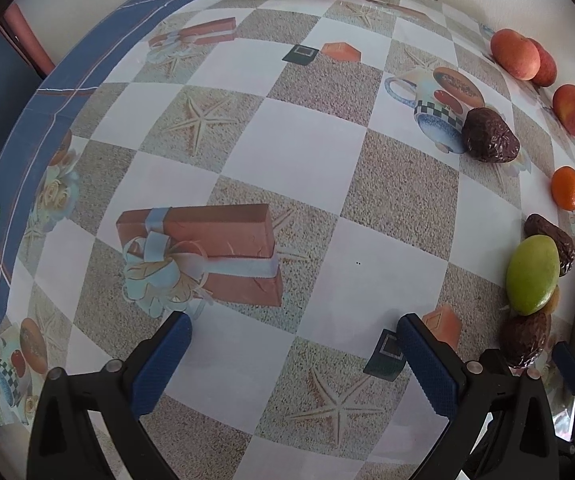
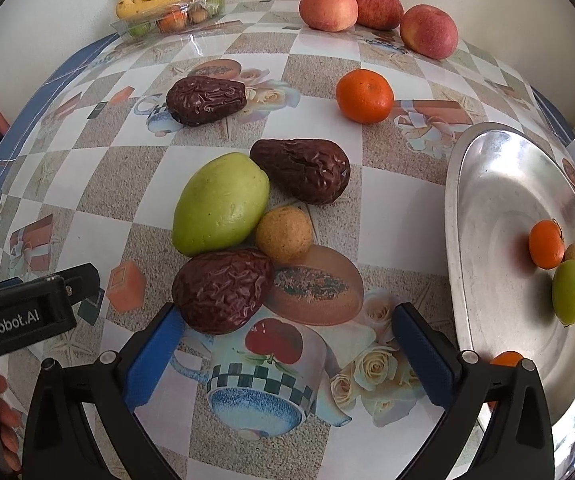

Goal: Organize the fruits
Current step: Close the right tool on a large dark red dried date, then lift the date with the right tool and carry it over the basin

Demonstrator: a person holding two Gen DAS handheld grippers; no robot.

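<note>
On the bench (image 2: 399, 208), we centre the right gripper's (image 2: 287, 344) spread, empty fingers (image 2: 423, 356) around the nearest wrinkled brown fruit (image 2: 221, 290) before closing, left gripper (image 1: 295, 360) likewise released.

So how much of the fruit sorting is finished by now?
Only a start. The metal tray already holds an orange, a small green fruit and a few small pieces. Nothing is in hand: the right gripper and left gripper are both open and empty. Three apples, a tangerine, the green mango and the wrinkled dark fruits lie on the table.
</note>
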